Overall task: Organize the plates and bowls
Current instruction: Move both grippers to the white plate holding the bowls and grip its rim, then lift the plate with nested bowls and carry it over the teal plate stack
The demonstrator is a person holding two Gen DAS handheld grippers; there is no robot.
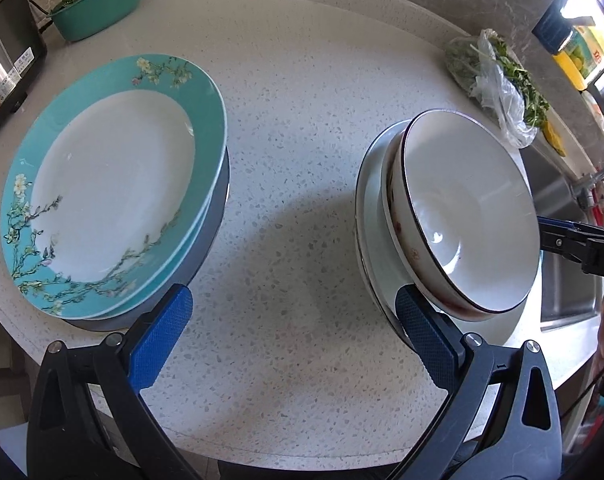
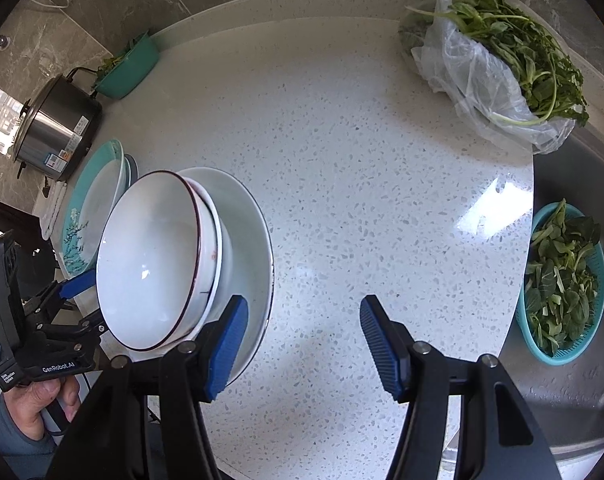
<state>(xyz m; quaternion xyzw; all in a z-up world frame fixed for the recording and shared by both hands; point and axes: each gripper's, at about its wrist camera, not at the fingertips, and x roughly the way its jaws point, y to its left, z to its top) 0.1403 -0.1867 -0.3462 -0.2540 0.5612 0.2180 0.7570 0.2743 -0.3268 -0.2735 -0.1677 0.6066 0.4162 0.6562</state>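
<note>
A stack of teal-rimmed flowered plates (image 1: 113, 184) lies on the white speckled counter at the left; it also shows in the right wrist view (image 2: 97, 208). At the right, nested white bowls with a dark rim (image 1: 466, 216) sit on a white plate (image 1: 372, 216); in the right wrist view the bowls (image 2: 153, 256) rest on that plate (image 2: 249, 240). My left gripper (image 1: 293, 340) is open, between the two stacks, its right finger by the white plate. My right gripper (image 2: 302, 340) is open over bare counter, its left finger over the plate's rim.
A steel pot (image 2: 53, 128) and a teal tub of greens (image 1: 95, 8) stand at the far left. A plastic bag of greens (image 2: 498, 56) lies at the back right. A steel sink (image 2: 578, 380) holds a teal basket of leaves (image 2: 562, 284).
</note>
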